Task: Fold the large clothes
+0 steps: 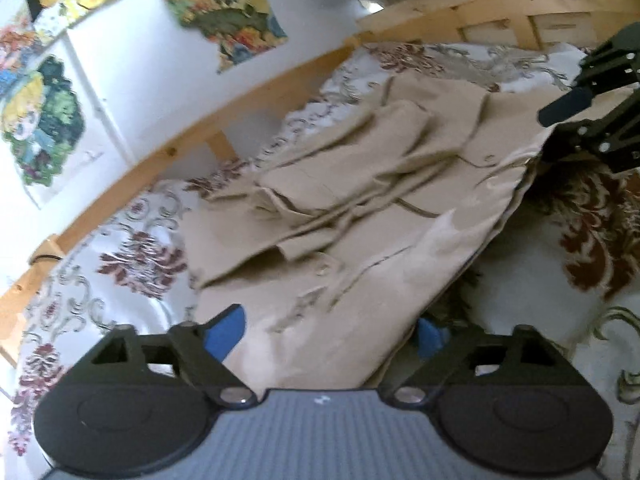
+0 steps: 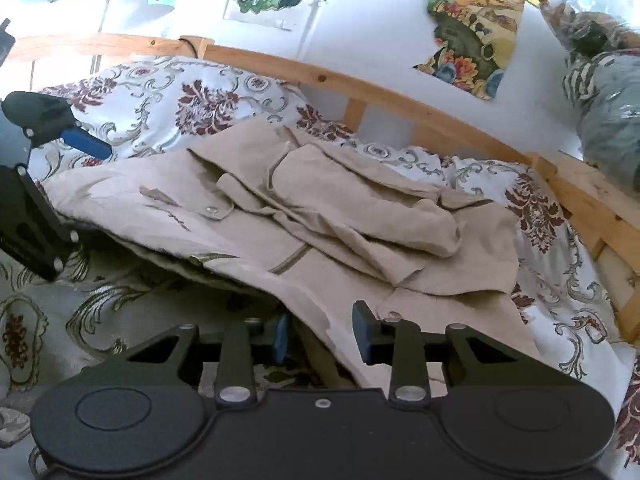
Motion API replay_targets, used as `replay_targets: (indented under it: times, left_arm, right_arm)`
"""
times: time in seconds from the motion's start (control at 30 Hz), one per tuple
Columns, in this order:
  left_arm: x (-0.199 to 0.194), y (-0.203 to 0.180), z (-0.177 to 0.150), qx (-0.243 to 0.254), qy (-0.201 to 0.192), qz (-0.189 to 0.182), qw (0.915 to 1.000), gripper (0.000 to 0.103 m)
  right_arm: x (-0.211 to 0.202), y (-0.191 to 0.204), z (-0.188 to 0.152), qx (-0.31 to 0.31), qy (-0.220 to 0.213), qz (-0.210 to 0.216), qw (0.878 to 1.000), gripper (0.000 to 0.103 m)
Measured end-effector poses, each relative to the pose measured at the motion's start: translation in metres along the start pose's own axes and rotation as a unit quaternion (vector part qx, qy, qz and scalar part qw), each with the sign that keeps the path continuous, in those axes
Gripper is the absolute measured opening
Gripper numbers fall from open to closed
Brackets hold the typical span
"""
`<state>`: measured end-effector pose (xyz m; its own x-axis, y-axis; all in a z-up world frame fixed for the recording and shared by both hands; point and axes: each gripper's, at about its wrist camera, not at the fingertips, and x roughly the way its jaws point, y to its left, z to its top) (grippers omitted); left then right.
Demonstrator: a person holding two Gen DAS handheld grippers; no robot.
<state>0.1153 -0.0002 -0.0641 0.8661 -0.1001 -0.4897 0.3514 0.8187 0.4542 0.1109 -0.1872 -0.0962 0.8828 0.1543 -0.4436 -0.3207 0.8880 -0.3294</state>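
A large beige garment (image 1: 360, 208) with buttons lies partly folded on the floral bedspread (image 1: 132, 264); it also shows in the right wrist view (image 2: 320, 216). My left gripper (image 1: 328, 332) has its blue-padded jaws spread around the garment's near edge, which is lifted off the bed. My right gripper (image 2: 326, 338) is likewise open around the raised hem at the other end. Each gripper shows in the other's view: the right one (image 1: 560, 120) at the far right, the left one (image 2: 60, 184) at the far left.
A wooden bed rail (image 1: 200, 132) runs along the far side of the bed (image 2: 400, 92). The white wall behind carries colourful posters (image 1: 228, 16). Bagged bundles (image 2: 608, 120) sit at the bed's end. Bare bedspread (image 2: 80, 312) lies on the near side.
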Motion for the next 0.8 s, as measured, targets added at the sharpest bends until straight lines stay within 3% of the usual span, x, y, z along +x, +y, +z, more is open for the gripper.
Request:
replay_targets:
  times: [0.27, 0.3, 0.33, 0.4, 0.5, 0.6, 0.7, 0.8]
  left_arm:
    - [0.002, 0.013, -0.014, -0.037, 0.024, 0.034, 0.9984, 0.055]
    - [0.001, 0.016, -0.015, -0.043, 0.024, 0.031, 0.9983, 0.027]
    - [0.0, 0.021, -0.013, -0.05, 0.027, 0.026, 0.998, 0.01]
    - [-0.001, 0.036, -0.005, -0.089, 0.019, 0.01, 0.9958, 0.009]
    - [0.001, 0.056, 0.015, -0.134, 0.0, 0.003, 0.9909, 0.008]
    - [0.003, 0.064, 0.029, -0.147, -0.017, 0.015, 0.9888, 0.007]
    - [0.012, 0.067, 0.031, -0.162, -0.001, 0.025, 0.9864, 0.012]
    - [0.02, 0.066, 0.014, -0.179, 0.024, 0.035, 0.9829, 0.022]
  right_arm:
    - [-0.004, -0.003, 0.0, -0.003, -0.017, -0.019, 1.0, 0.035]
    - [-0.003, -0.003, -0.001, -0.004, -0.014, -0.018, 1.0, 0.035]
    - [-0.001, -0.003, -0.002, -0.01, -0.006, -0.017, 1.0, 0.035]
    - [0.007, -0.001, -0.008, -0.032, 0.03, -0.009, 0.999, 0.043]
    - [0.016, -0.002, -0.019, -0.053, 0.085, 0.001, 0.995, 0.047]
    - [0.017, -0.007, -0.029, -0.074, 0.125, -0.028, 0.989, 0.049]
    - [0.021, -0.028, -0.042, -0.029, 0.182, -0.059, 0.981, 0.05]
    - [0.018, -0.052, -0.044, 0.025, 0.183, -0.114, 0.976, 0.049]
